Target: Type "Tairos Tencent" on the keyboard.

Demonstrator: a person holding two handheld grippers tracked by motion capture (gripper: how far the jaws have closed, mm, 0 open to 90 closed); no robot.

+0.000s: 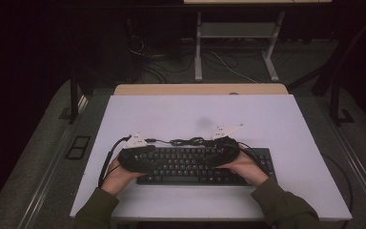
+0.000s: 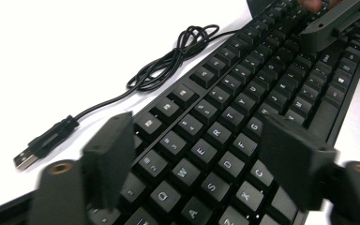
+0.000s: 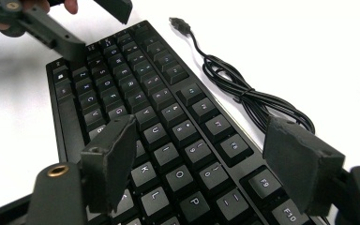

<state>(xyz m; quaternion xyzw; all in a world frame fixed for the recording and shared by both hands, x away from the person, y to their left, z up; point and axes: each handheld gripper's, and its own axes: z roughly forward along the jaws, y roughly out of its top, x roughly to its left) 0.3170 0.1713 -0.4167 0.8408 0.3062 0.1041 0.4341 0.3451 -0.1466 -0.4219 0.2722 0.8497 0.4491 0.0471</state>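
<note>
Dark room all around, with a white table (image 1: 200, 114) lit up in the middle and a second desk's legs (image 1: 198, 47) plus some loose floor cables behind it. Your black keyboard (image 1: 195, 167) sits flat on the near half of that table, a bit right of centre, long side running left to right. Its cable (image 1: 187, 141) is bunched in a loose tangle just behind the back edge, and from the left gripper view you can see the USB plug (image 2: 28, 157) lying free on the white surface, not plugged into anything.

You've got the left gripper (image 2: 194, 154) hovering over the keyboard's left end, jaws spread wide with the Q-W-E-R area showing between them, nothing pinched. Same deal with the right gripper (image 3: 206, 157): jaws apart above the right-hand letter keys, around the I-O-P and number row, nothing between them but keys underneath. Can't tell whether either one actually touches the keycaps.

From above, both grippers point inward toward each other across the keyboard, and your hands rest at its front corners, green sleeves (image 1: 286, 205) coming in from the bottom.
</note>
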